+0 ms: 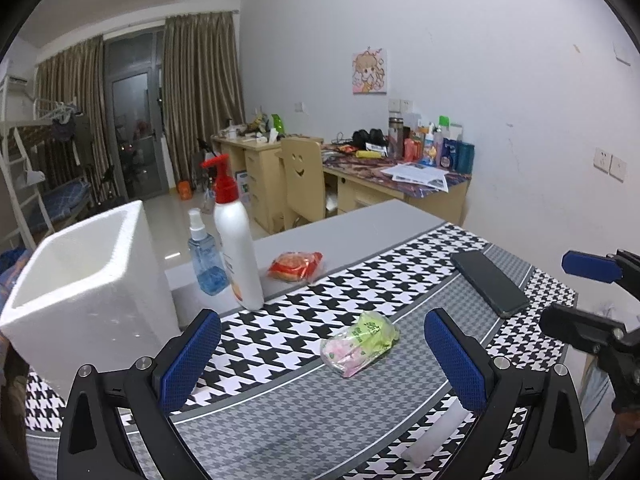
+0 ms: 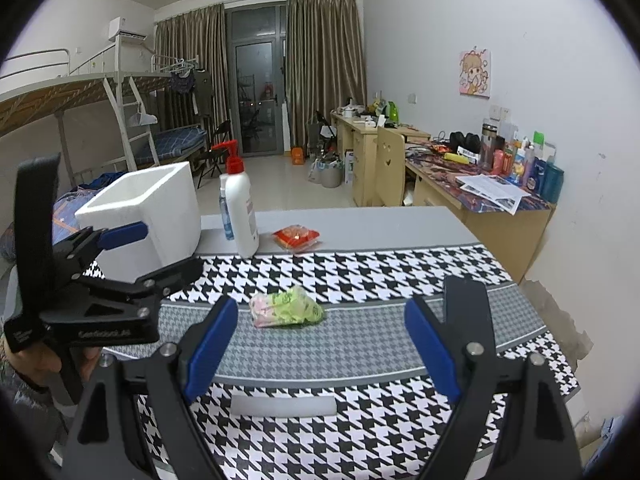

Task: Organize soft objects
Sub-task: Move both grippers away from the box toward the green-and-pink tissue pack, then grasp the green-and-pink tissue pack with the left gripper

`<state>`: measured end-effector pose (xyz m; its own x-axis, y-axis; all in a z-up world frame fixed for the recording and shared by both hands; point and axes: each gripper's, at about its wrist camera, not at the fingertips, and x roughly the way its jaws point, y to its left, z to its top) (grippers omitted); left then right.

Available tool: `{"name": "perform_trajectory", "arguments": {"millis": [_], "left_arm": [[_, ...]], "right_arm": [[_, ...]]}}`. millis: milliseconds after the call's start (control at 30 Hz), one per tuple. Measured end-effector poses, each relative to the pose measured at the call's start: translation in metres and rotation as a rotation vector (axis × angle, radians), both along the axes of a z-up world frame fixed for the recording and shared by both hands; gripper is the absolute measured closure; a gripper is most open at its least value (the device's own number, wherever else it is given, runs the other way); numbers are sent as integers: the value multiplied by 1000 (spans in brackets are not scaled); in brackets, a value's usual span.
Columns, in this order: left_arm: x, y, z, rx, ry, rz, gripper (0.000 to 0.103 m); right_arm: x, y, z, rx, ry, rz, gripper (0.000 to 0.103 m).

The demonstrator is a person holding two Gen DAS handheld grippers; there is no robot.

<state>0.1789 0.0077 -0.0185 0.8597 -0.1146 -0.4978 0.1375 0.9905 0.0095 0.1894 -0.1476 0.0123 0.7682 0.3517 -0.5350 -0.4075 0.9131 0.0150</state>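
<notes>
A soft green-and-pink packet [image 1: 359, 343] lies on the houndstooth mat, just ahead of my open, empty left gripper [image 1: 324, 360]. It also shows in the right wrist view [image 2: 285, 306], ahead of my open, empty right gripper [image 2: 322, 344]. A red-orange wrapped packet [image 1: 295, 266] [image 2: 297, 237] lies farther back on the grey table. A white foam box [image 1: 86, 280] [image 2: 150, 216] stands open at the left. The right gripper shows at the left view's right edge [image 1: 576, 292]; the left gripper shows at the right view's left side [image 2: 160, 252].
A white pump bottle with a red head [image 1: 236, 240] [image 2: 241, 208] and a small blue spray bottle [image 1: 206, 256] [image 2: 225, 216] stand beside the box. A black phone [image 1: 490, 282] lies on the mat at right. A white strip [image 2: 283, 405] lies near the front edge.
</notes>
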Motion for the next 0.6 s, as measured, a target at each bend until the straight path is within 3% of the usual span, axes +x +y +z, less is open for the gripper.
{"name": "perform_trajectory", "arguments": {"millis": [600], "left_arm": [[46,-6,-44,14,148,8,1]], "right_arm": [[4,-4,-43,-30,77,37,14]]}}
